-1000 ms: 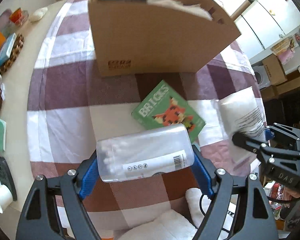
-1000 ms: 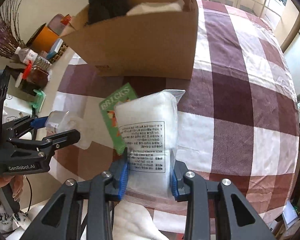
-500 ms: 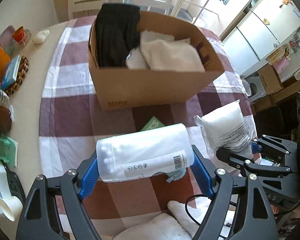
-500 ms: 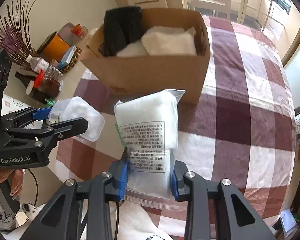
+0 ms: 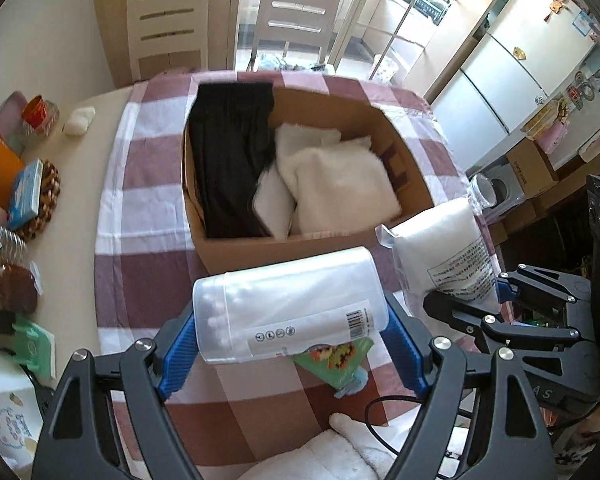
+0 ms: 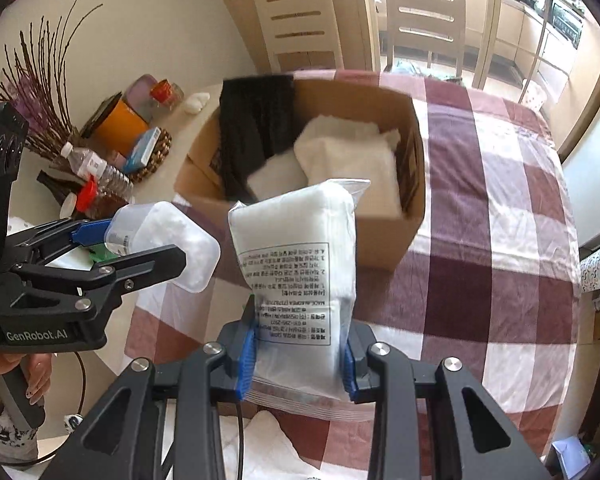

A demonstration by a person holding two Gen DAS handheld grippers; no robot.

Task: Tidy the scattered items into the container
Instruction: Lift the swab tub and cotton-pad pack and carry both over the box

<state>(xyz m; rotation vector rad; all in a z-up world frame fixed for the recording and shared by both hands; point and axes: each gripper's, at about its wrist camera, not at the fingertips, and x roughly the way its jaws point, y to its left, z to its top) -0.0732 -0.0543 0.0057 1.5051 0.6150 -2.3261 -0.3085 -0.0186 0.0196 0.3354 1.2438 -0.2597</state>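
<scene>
Checked cloth covers our desk, with chairs and a kitchen beyond.

Through the left wrist camera, our left gripper has its jaws clamped on the ends of a tub of cotton swabs, lying crosswise and held clear of the desk, just short of the box. The box stands open and already holds a black cloth and white towels. A green booklet lies on the cloth under the tub, so it is not yet tidied. The tub's label shows a barcode and small icons; we cannot read any words.

Through the right wrist camera, our right gripper has its jaws closed on the lower part of a bag of white pads, upright and in the air before the box's near wall. Its printed panel is Korean text, too small for us to read. The left gripper's body reads "GenRobot.AI".

We judge both loads are mid-carry toward the box. Next we need to bring each over the rim, above the towels, then let go, one after the other so the grippers do not collide.
</scene>
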